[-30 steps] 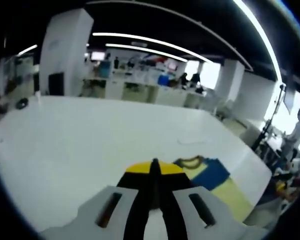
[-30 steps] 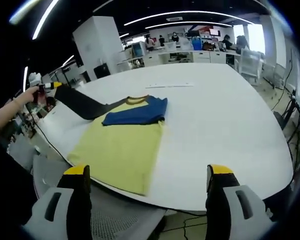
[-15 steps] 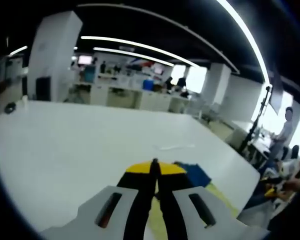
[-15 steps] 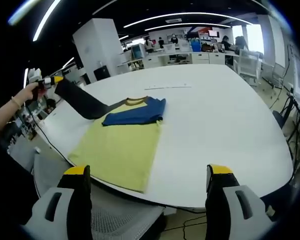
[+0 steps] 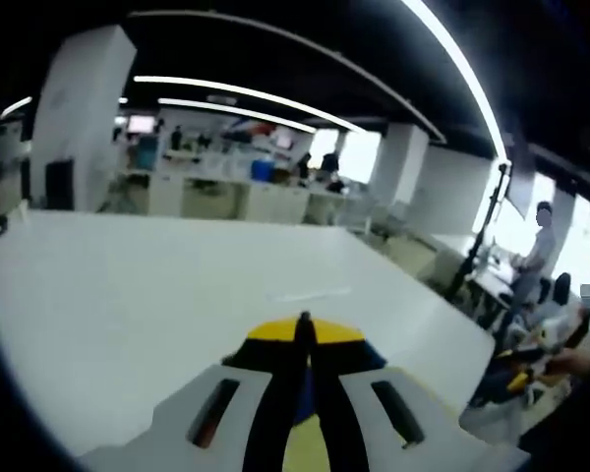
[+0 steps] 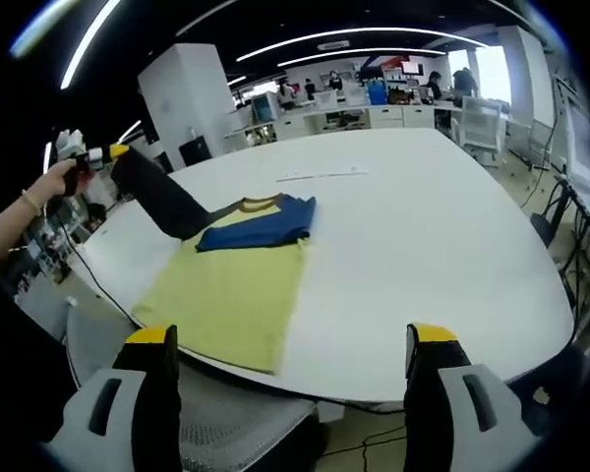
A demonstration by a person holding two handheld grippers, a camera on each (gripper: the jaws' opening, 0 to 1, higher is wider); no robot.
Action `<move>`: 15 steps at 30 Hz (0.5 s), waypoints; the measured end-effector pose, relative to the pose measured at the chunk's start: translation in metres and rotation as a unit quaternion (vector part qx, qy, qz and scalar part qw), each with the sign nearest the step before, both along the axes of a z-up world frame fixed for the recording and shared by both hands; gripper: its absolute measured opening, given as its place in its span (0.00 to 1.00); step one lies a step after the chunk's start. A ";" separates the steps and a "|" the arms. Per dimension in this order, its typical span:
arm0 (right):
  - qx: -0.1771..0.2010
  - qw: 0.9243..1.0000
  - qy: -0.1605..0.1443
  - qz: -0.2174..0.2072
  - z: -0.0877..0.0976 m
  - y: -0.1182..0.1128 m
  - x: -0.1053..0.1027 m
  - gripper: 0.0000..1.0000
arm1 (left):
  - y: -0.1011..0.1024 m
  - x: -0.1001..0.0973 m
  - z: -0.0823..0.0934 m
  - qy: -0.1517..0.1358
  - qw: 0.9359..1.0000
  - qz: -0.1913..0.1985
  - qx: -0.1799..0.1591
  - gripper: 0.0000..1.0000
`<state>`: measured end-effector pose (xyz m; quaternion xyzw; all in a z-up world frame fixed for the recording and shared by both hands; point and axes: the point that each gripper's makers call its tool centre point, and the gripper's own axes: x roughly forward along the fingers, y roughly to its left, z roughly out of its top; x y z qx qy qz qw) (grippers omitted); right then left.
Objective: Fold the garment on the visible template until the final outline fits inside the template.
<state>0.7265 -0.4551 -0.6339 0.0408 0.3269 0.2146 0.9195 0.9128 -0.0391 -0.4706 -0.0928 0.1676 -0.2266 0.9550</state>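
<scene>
Left gripper (image 5: 303,329) clenches the dark sleeve (image 6: 162,197); right gripper (image 6: 287,369) gapes. Shirt (image 6: 236,285) lies near the table's (image 6: 423,256) left edge; no writing is legible.

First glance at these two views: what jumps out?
The yellow-green T-shirt with a blue sleeve folded across its chest, lying near the edge of the big white table in the right gripper view. At that view's left, the left gripper holds a dark sleeve lifted off the table, jaws shut on it. The right gripper hangs wide open off the near edge.
</scene>
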 end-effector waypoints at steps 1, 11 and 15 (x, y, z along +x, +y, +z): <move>0.000 1.000 0.000 -0.001 0.000 -0.002 0.000 0.96 | -0.004 0.000 -0.001 0.001 1.000 -0.004 0.001 0.00; -0.001 1.000 -0.001 -0.011 0.002 -0.015 -0.002 0.96 | -0.042 0.010 -0.017 0.014 0.999 -0.032 0.004 0.00; -0.002 1.000 -0.001 -0.015 0.002 -0.021 -0.002 0.96 | -0.056 0.013 -0.022 0.022 0.999 -0.043 -0.002 0.00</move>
